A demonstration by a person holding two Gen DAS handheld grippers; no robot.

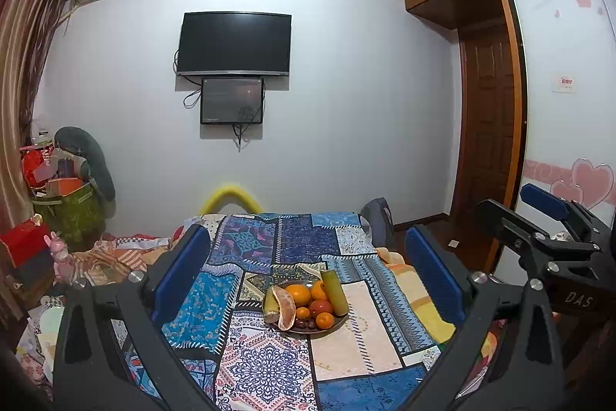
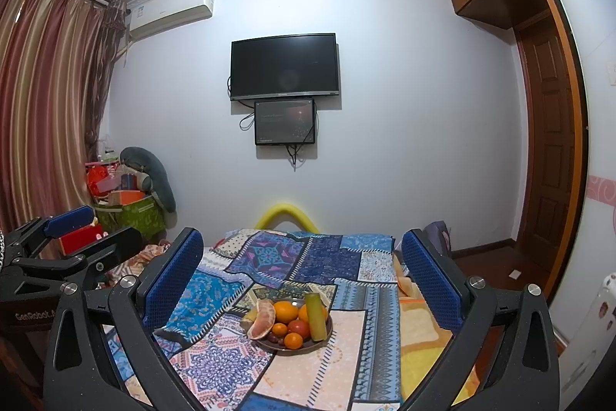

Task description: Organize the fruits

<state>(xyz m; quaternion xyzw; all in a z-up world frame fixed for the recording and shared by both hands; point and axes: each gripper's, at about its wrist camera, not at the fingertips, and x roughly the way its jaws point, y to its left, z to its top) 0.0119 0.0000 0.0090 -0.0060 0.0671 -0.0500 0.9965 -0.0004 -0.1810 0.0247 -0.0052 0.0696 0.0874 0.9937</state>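
White wall faces me, with a TV (image 1: 233, 44) and a smaller screen (image 1: 232, 101) hung below it, curtains (image 2: 46, 103) on my left and a wooden door (image 1: 489, 126) on my right. Below lies a bed (image 1: 269, 364) under a patchwork spread in blues and pinks. On the spread sits a dark plate (image 1: 334, 327) of fruit, roughly midway between the fingers of my left tongs (image 1: 308, 280) and well apart from them. It holds oranges (image 1: 297, 294), a red fruit (image 1: 320, 307), a peeled pomelo wedge (image 1: 284, 307) leaning at the left rim, and a green-yellow cylinder (image 1: 334, 291) lying along the right side; small dark fruits sit at the front. My left tongs are spread wide and hold nothing. My right tongs (image 2: 302, 276) are likewise wide apart and empty, with the plate (image 2: 269, 345) low between their fingers. Each pair shows at the edge of the other's view, side by side above the near end of the bed.
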